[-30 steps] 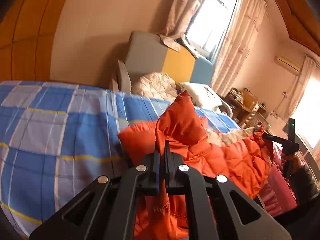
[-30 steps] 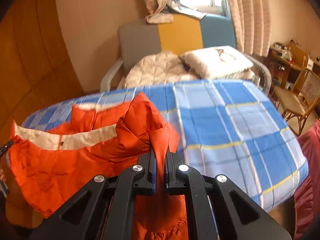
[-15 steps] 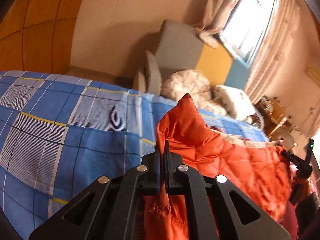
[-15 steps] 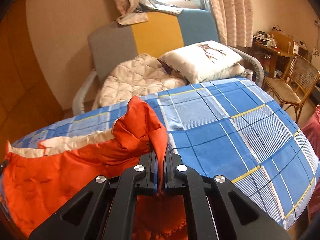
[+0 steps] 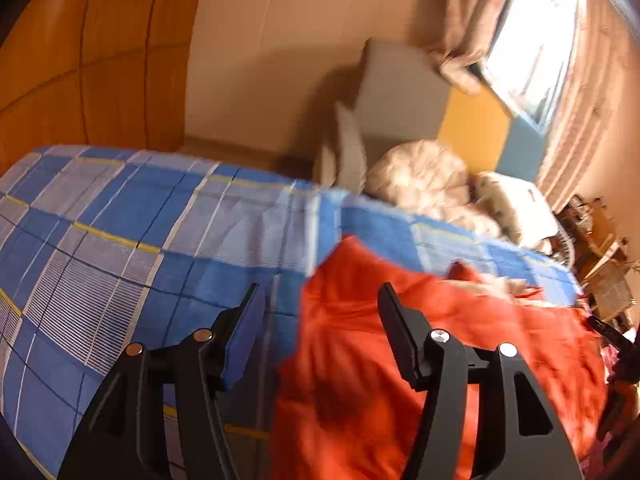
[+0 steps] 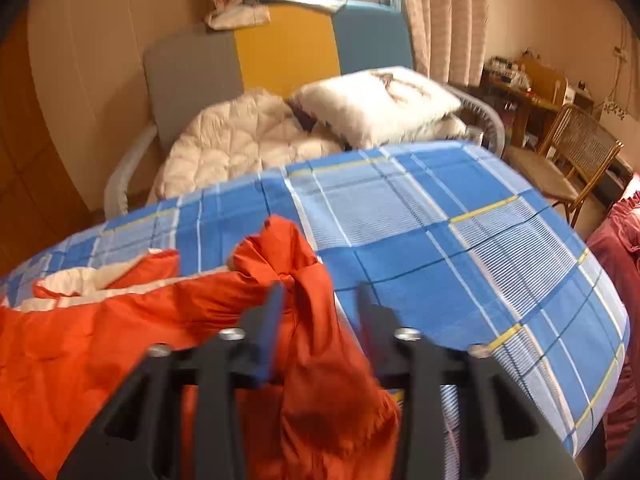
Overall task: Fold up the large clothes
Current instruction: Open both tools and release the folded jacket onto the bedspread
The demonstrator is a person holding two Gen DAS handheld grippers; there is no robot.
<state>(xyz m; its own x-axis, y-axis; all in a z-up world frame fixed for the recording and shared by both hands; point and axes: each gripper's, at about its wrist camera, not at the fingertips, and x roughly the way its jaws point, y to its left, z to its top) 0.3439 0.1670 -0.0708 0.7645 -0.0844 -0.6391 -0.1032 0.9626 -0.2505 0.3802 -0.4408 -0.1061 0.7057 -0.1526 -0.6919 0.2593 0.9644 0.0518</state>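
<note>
- Orange padded jacket (image 6: 132,344): lies spread on the blue plaid bedsheet (image 6: 460,248), cream lining showing along its far edge; one corner bunches upward.
- Left gripper (image 5: 320,320): jaws opening; the jacket's edge lies between them, no pad pressing it.
- Right gripper (image 6: 318,308): jaws opening, the bunched corner loose between them.
- Progress, as judged: the garment is laid out on the sheet and being released; it looks rumpled, with no finished neat fold visible, so further folds apparently remain.

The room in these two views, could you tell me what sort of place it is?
Most likely a lived-in bedroom: a bed under a blue checked sheet, a pillow on a padded seat, curtains at a window.
</note>
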